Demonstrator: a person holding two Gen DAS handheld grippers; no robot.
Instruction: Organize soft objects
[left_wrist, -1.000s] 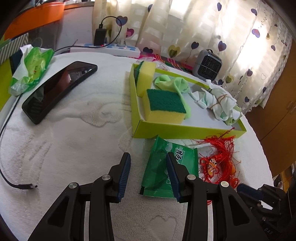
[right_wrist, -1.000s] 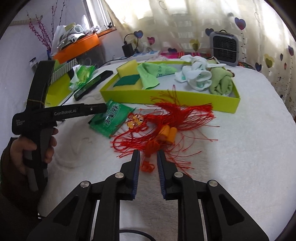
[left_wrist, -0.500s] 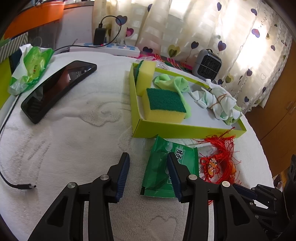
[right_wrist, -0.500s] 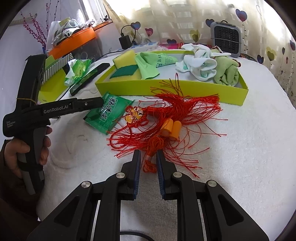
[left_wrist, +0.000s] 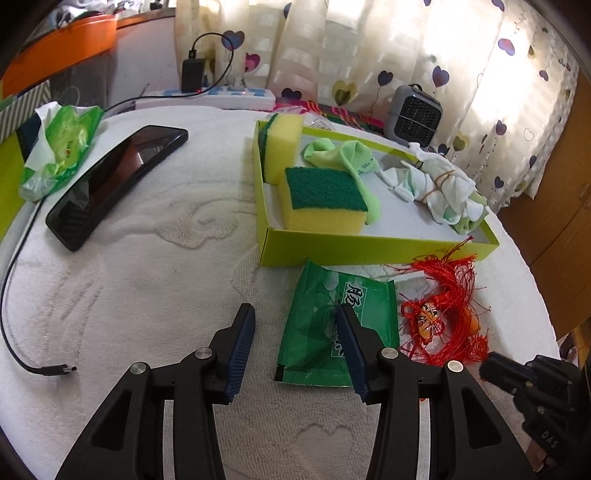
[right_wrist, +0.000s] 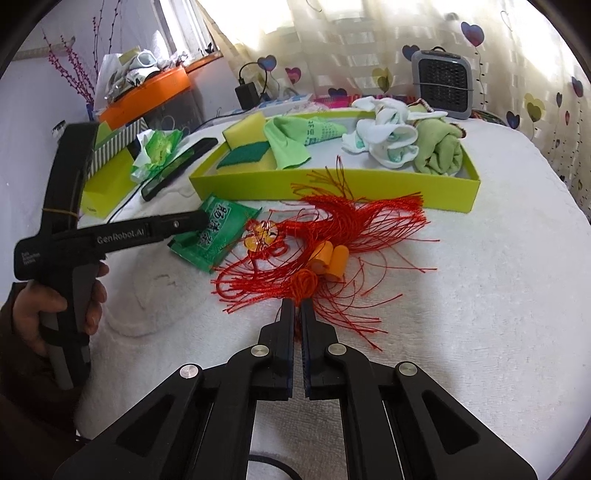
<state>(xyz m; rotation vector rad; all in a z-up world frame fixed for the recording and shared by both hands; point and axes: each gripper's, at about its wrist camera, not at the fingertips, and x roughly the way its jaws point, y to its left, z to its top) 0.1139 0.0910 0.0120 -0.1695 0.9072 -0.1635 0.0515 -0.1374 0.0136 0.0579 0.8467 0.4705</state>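
Note:
A red tassel (right_wrist: 332, 229) with orange beads lies spread on the white towel in front of the yellow-green box (right_wrist: 332, 184). My right gripper (right_wrist: 297, 302) is shut on the tassel's cord just behind its red knot. A flat green packet (left_wrist: 321, 321) lies left of the tassel (left_wrist: 439, 317). My left gripper (left_wrist: 294, 310) hovers over the packet's left half with its jaws opening, and the pads do not press on it. The box (left_wrist: 369, 251) holds two sponges (left_wrist: 325, 199), a green cloth (left_wrist: 343, 155) and a tied bundle of white socks (left_wrist: 436, 181).
A black phone (left_wrist: 110, 184), a green tissue pack (left_wrist: 62, 140) and a loose cable end (left_wrist: 48, 369) lie to the left. A small grey heater (left_wrist: 413, 114) and a power strip (left_wrist: 221, 98) stand behind the box. A hand (right_wrist: 55, 306) holds the left gripper's handle.
The right jaws have closed on the tassel's cord. The left jaws have spread a little wider over the green packet. Neither hand has shifted much.

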